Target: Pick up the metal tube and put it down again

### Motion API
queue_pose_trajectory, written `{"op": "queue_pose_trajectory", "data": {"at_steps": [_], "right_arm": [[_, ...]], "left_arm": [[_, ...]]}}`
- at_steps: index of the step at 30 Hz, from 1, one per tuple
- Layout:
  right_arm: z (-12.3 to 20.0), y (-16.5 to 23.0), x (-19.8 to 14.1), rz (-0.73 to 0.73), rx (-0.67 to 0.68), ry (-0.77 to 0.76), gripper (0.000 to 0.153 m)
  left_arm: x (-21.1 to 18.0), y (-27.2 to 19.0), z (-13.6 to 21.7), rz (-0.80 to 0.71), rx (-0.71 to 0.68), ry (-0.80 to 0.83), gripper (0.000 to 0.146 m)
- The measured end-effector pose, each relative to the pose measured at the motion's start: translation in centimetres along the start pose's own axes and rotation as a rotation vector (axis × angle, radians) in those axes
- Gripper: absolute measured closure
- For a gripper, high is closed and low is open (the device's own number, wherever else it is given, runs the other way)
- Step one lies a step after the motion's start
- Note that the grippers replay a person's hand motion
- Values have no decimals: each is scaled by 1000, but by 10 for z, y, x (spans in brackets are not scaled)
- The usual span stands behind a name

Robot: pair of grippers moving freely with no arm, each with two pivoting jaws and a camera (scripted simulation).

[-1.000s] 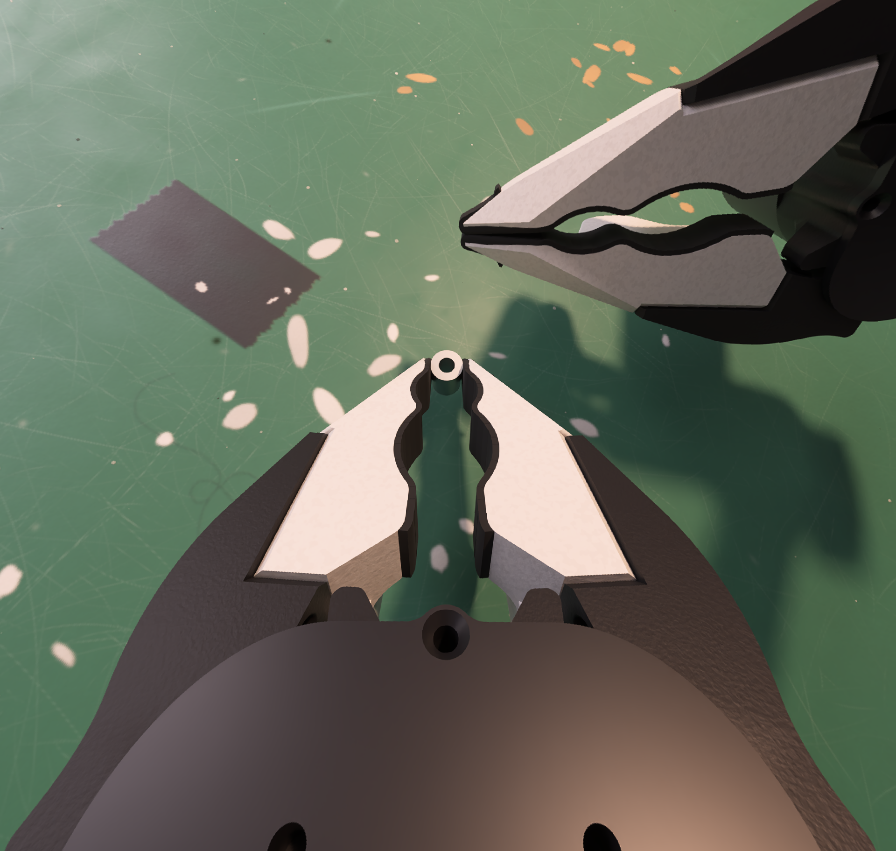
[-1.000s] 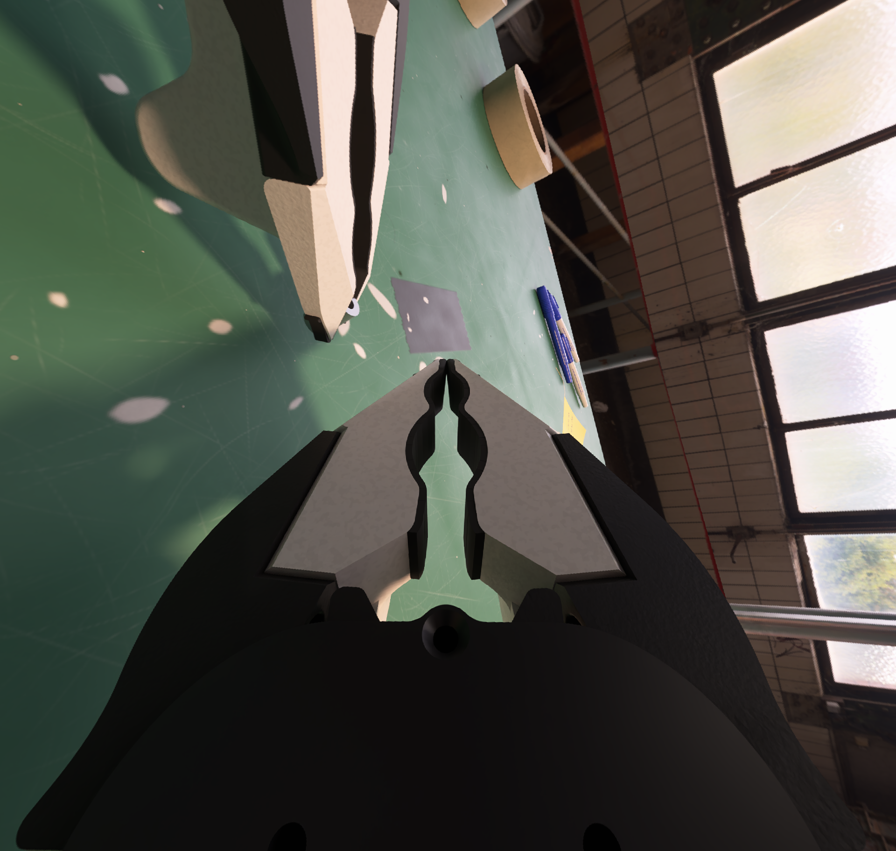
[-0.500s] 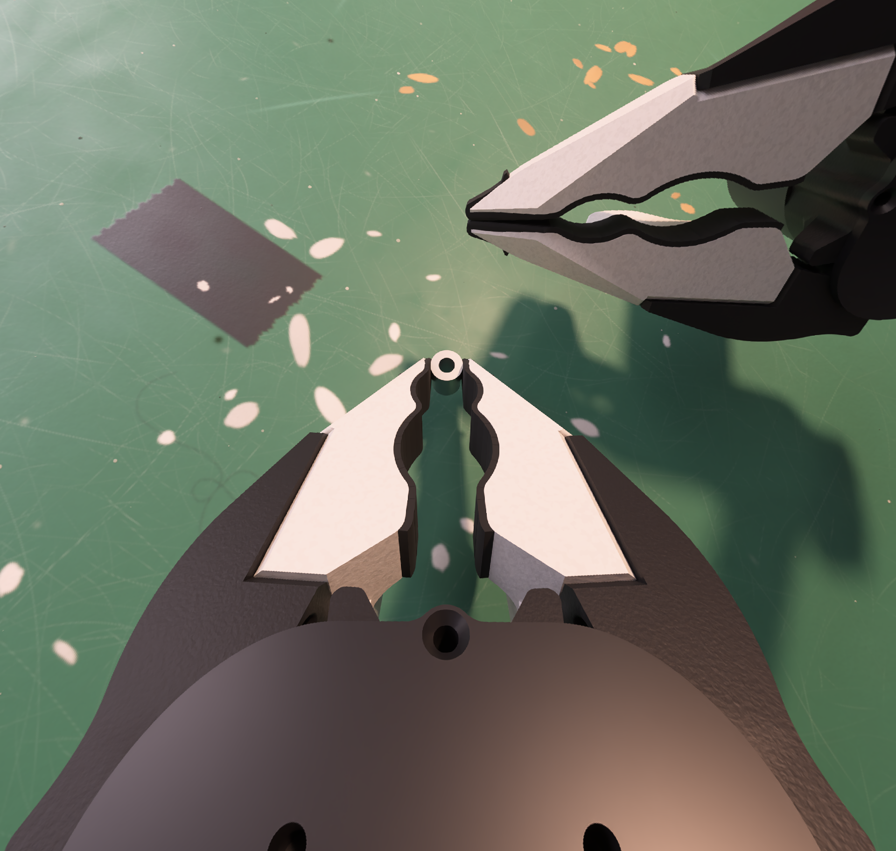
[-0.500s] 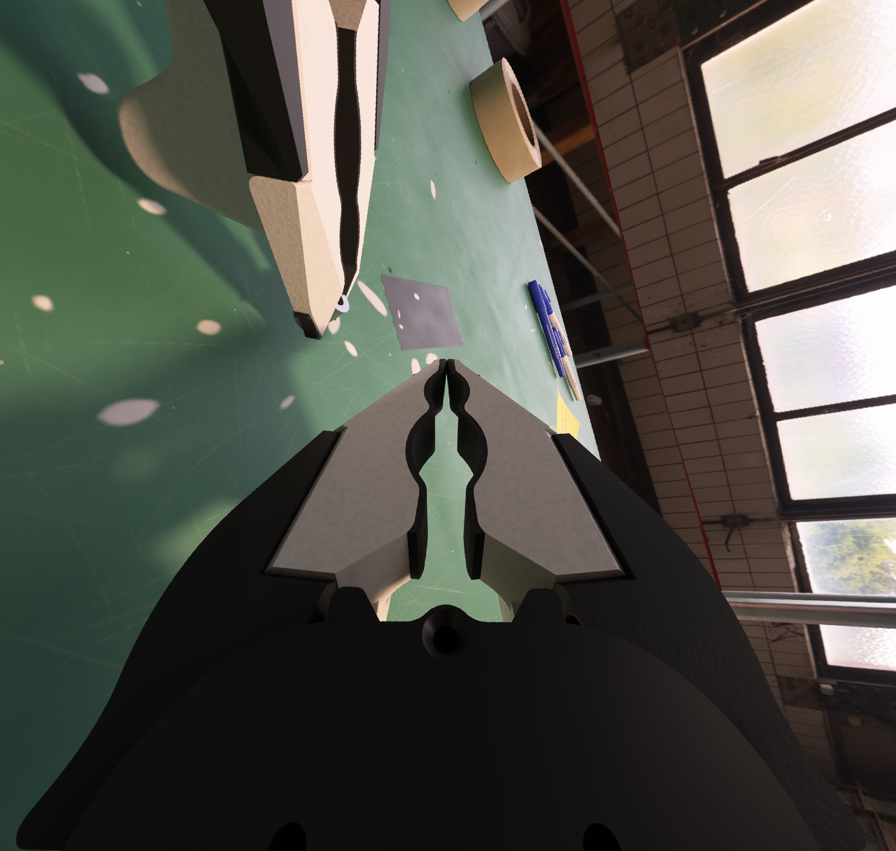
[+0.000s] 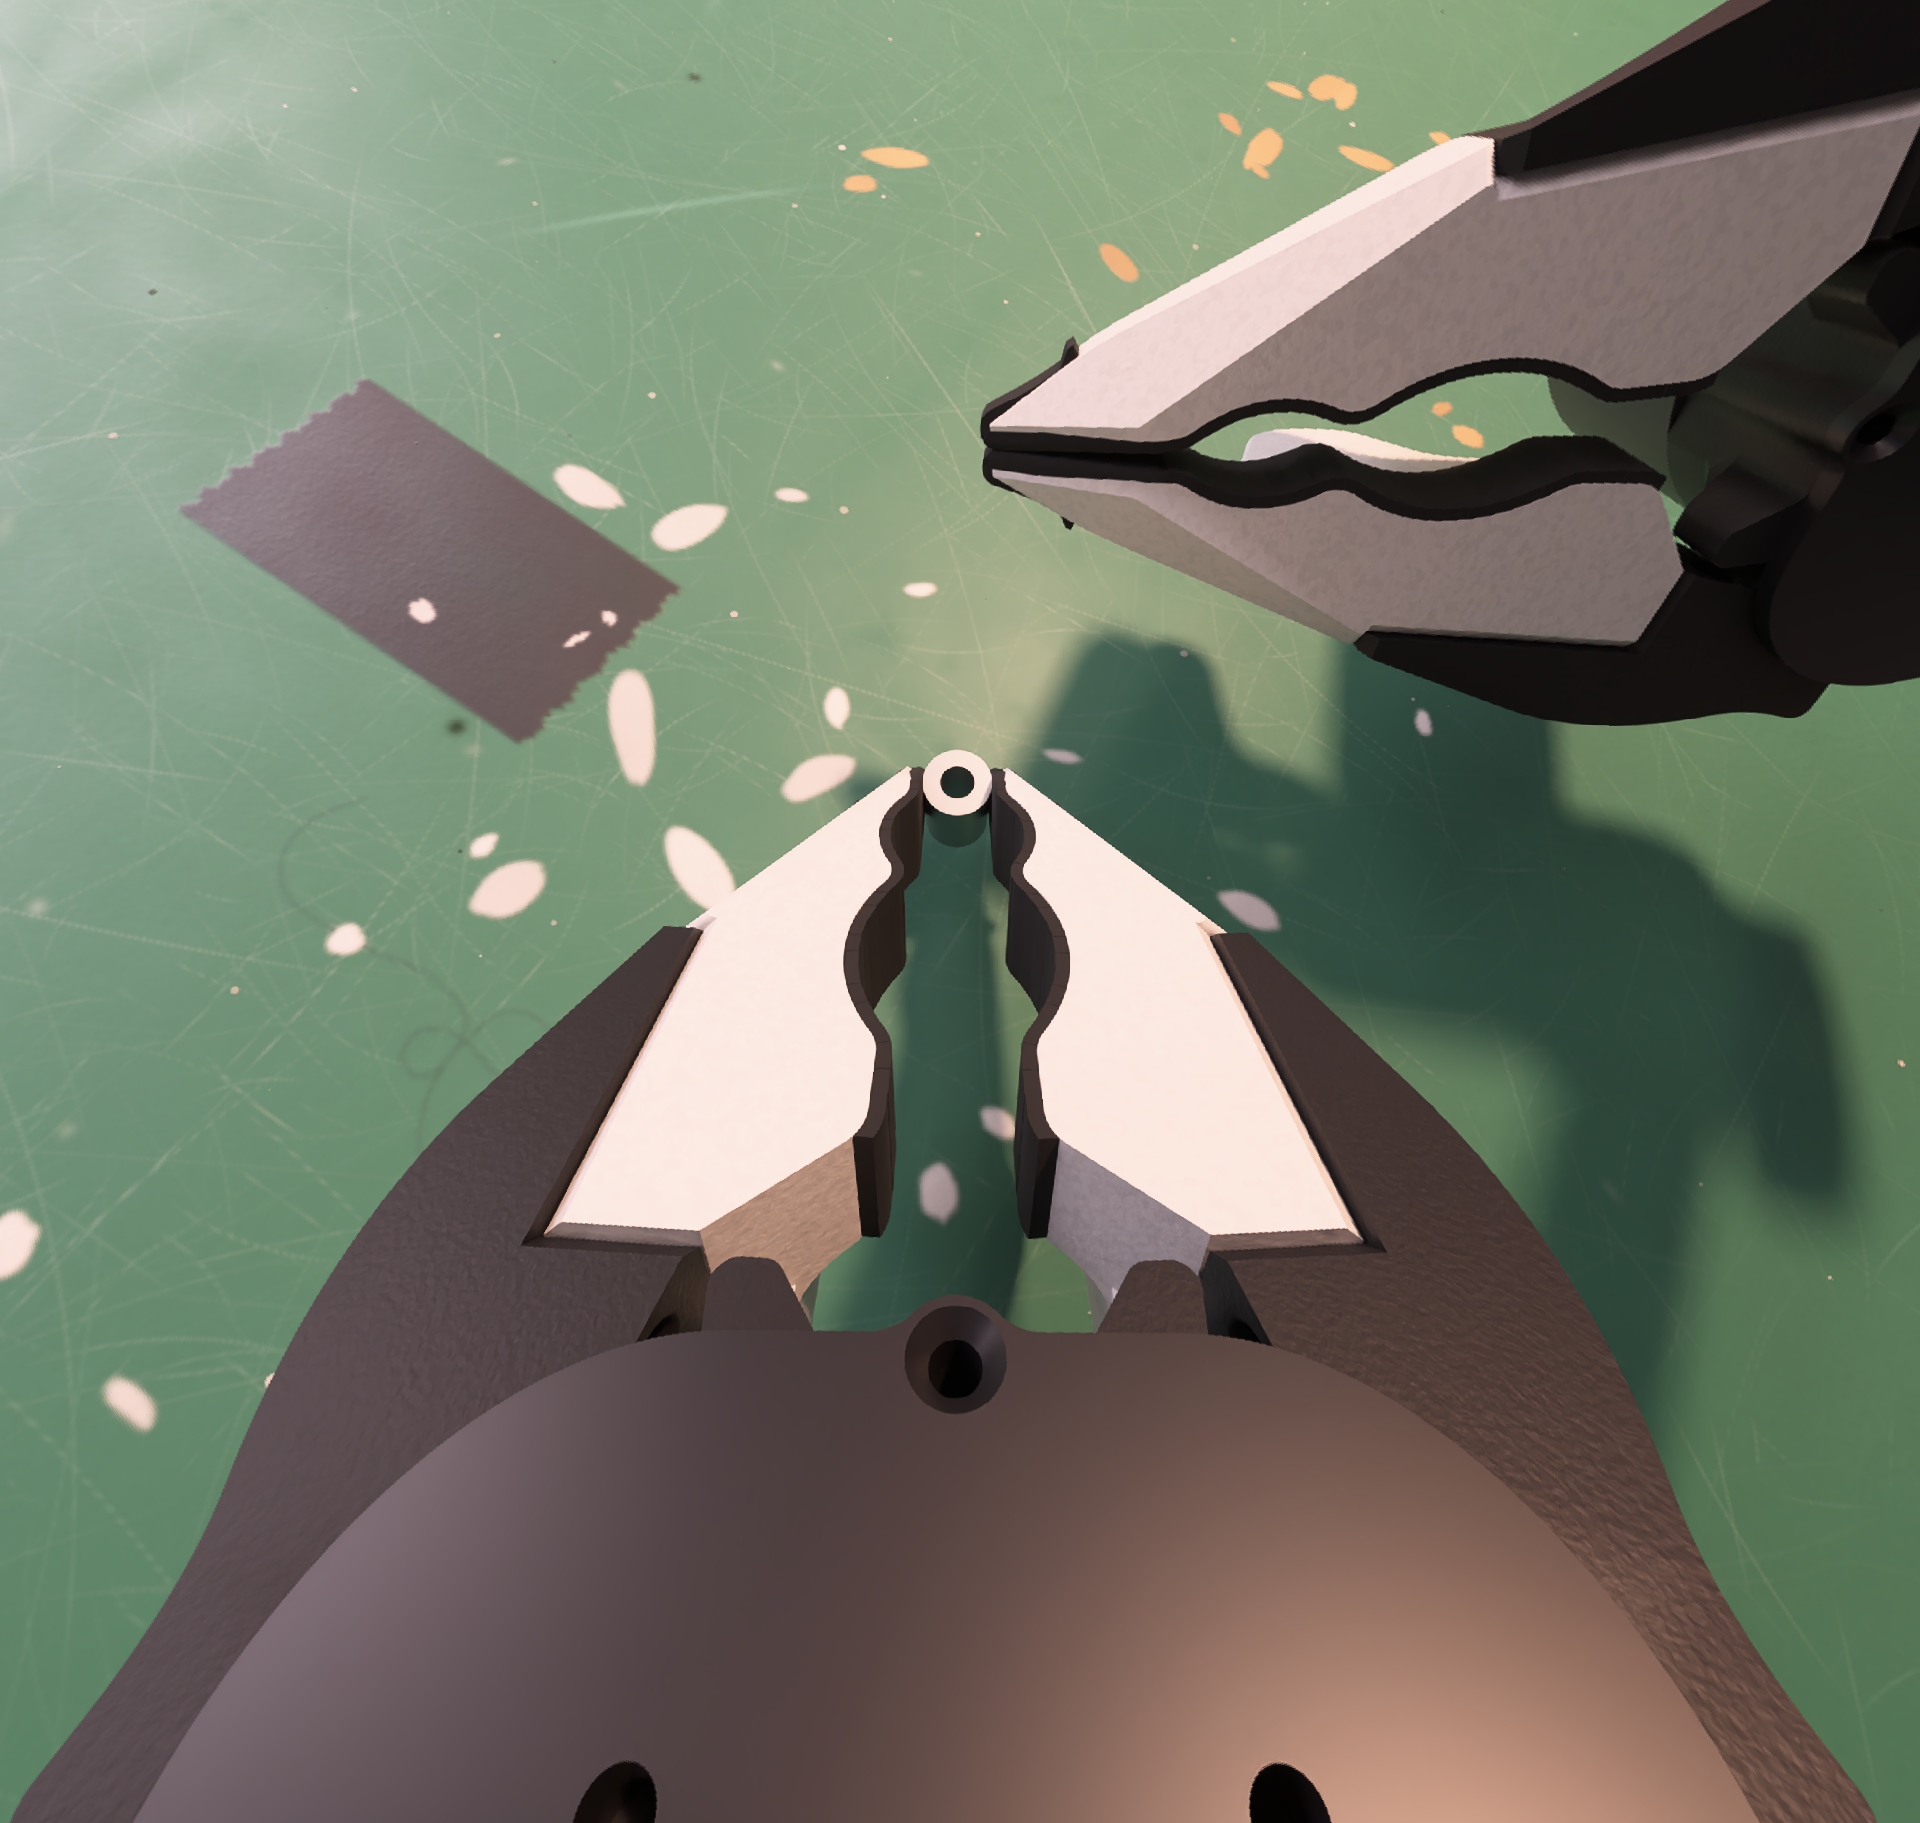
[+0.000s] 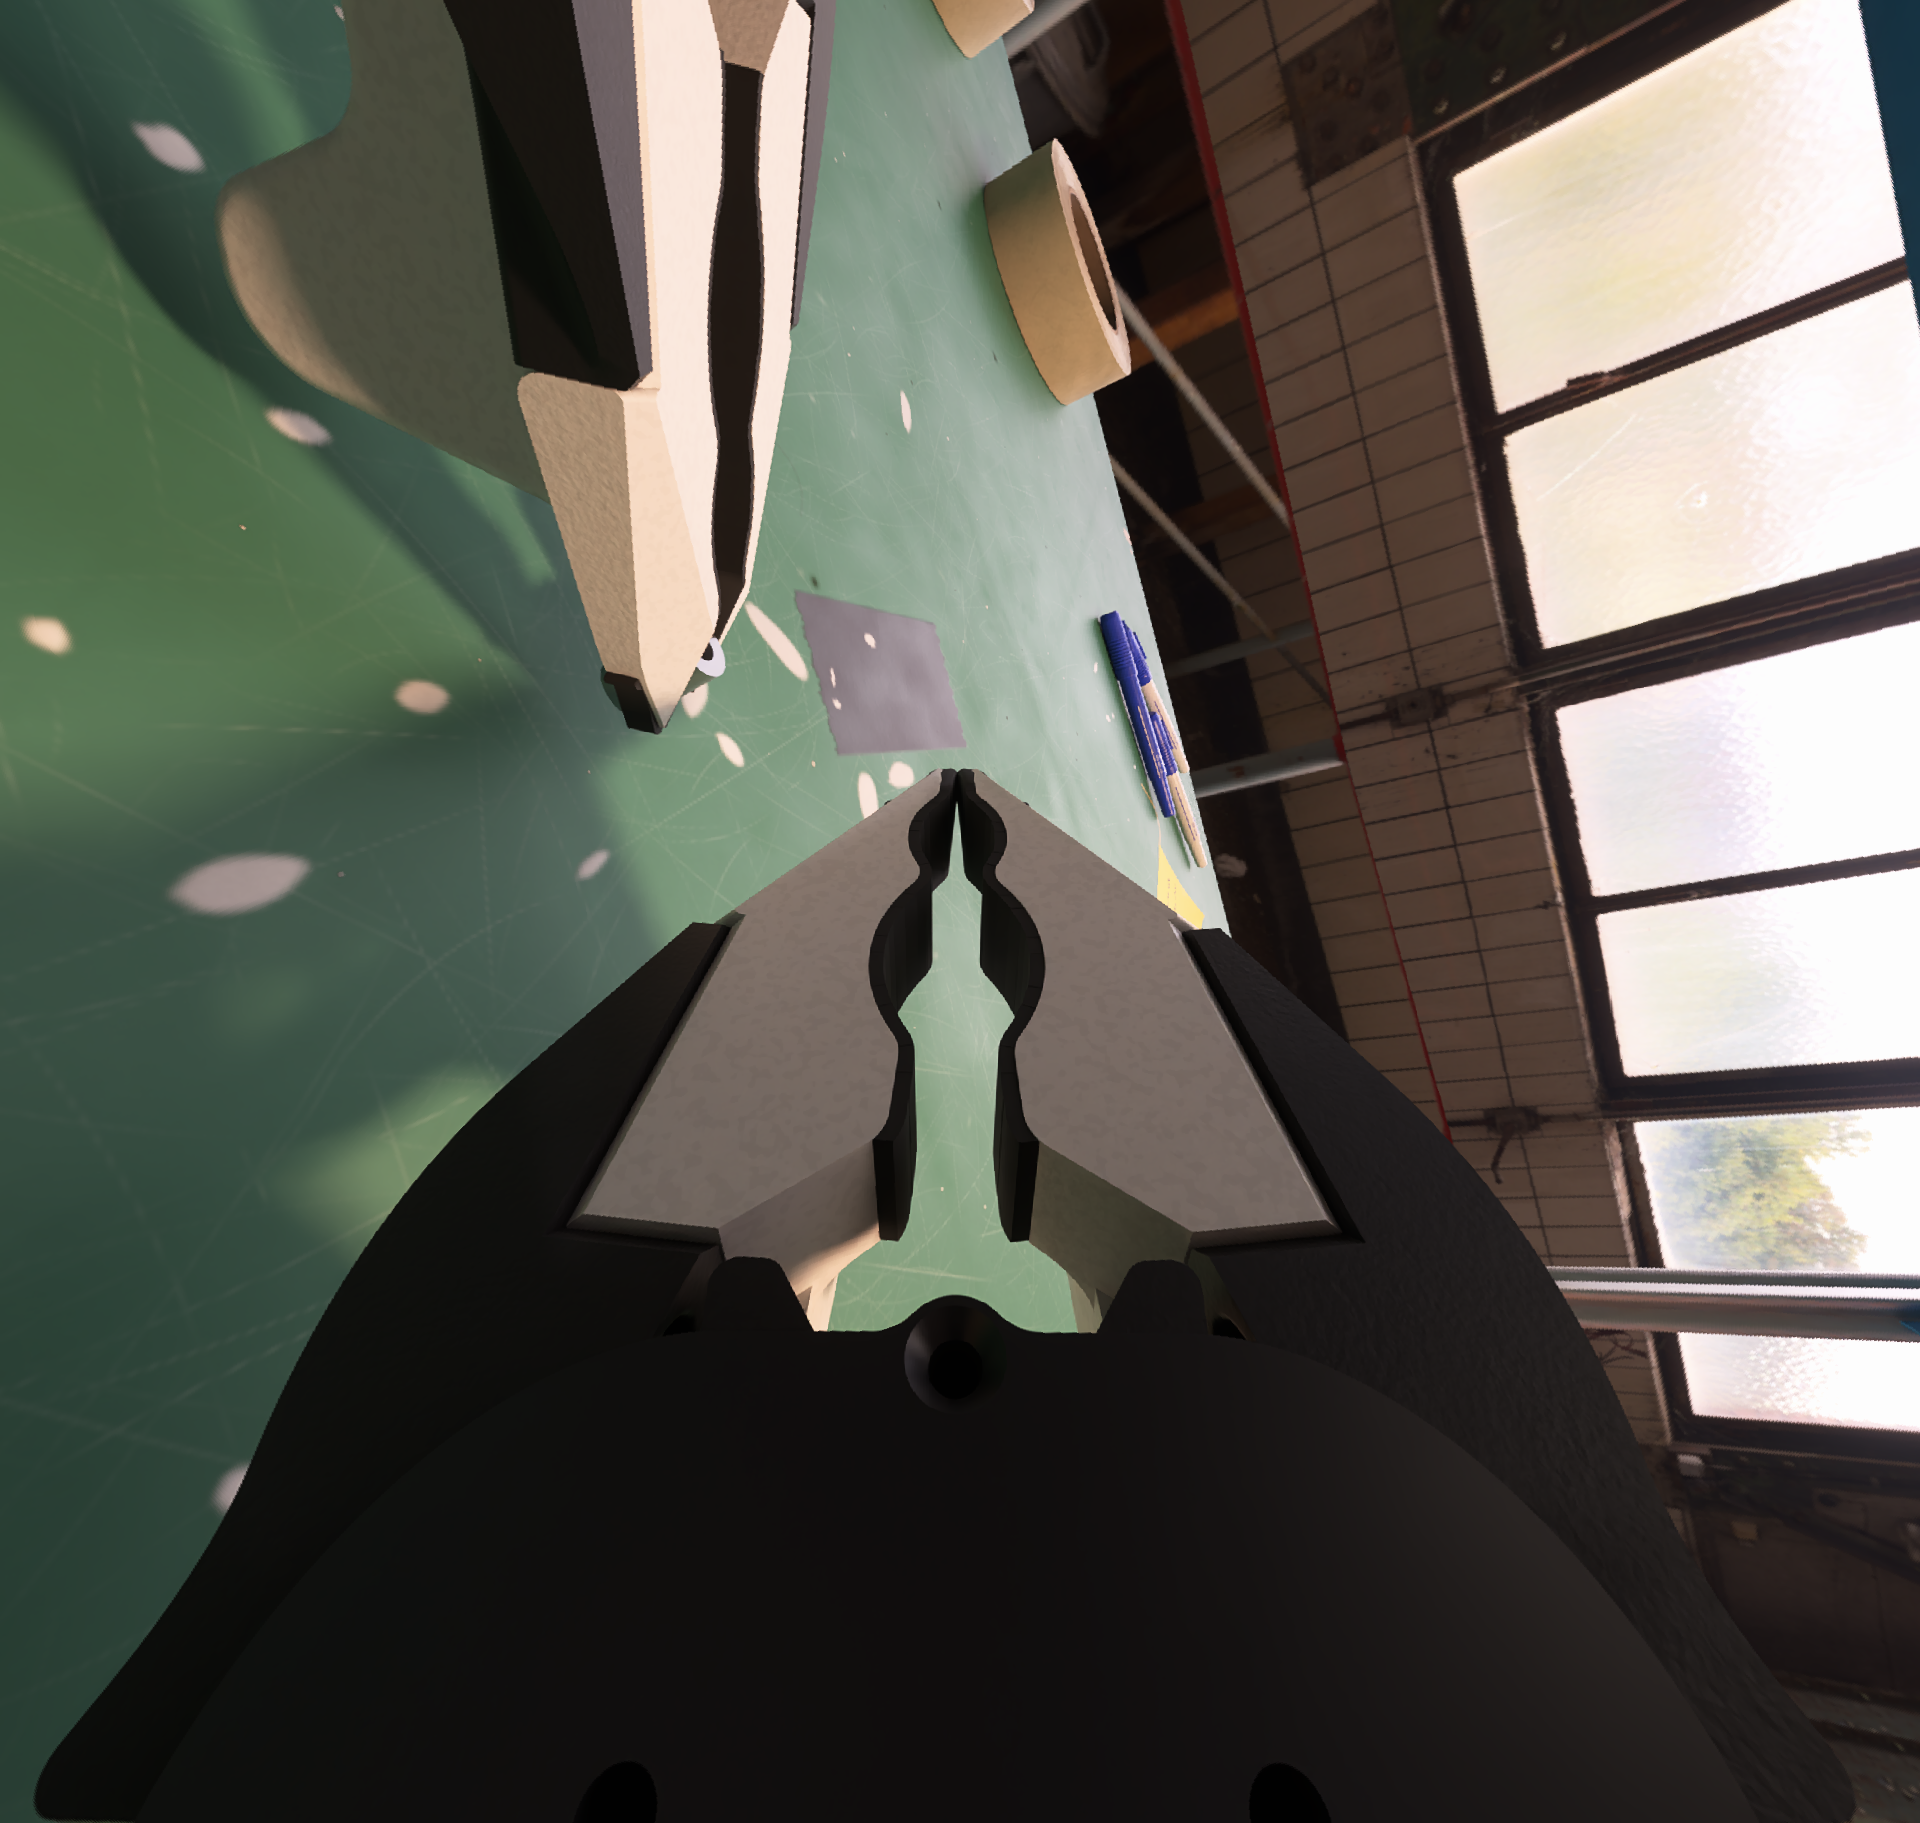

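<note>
The metal tube (image 5: 956, 786) is a short pale tube seen end-on, with its round hole facing me. My left gripper (image 5: 956, 799) is shut on it at the fingertips, above the green mat (image 5: 416, 163). In the right wrist view the tube's end (image 6: 711, 657) peeks out from behind the left gripper's tips (image 6: 665, 672). My right gripper (image 6: 956, 781) is shut and empty. In the left wrist view it (image 5: 997, 443) hovers up and to the right of the tube, apart from it.
A dark grey rectangular patch (image 5: 426, 558) lies on the mat at left, also in the right wrist view (image 6: 883, 672). Two rolls of tan tape (image 6: 1060, 267) and a blue marker (image 6: 1143, 713) lie near the mat's far edge. A tiled wall with windows (image 6: 1714, 526) stands beyond.
The right gripper has drifted a little farther from the left gripper's tips. The left gripper and the tube have held still.
</note>
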State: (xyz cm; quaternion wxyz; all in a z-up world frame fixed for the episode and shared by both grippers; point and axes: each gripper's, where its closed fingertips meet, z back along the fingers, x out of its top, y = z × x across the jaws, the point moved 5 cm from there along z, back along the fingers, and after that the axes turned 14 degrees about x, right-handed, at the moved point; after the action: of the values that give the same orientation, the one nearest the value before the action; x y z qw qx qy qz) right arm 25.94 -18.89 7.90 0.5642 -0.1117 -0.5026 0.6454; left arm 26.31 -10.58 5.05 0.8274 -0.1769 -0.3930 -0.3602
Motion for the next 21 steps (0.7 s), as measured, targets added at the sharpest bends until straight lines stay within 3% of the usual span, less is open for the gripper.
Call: {"op": "queue_pose_trajectory", "data": {"at_steps": [21], "right_arm": [[-2,4,1,0,30,-3,153]], "left_arm": [[0,0,0,5,-4,0,134]]}}
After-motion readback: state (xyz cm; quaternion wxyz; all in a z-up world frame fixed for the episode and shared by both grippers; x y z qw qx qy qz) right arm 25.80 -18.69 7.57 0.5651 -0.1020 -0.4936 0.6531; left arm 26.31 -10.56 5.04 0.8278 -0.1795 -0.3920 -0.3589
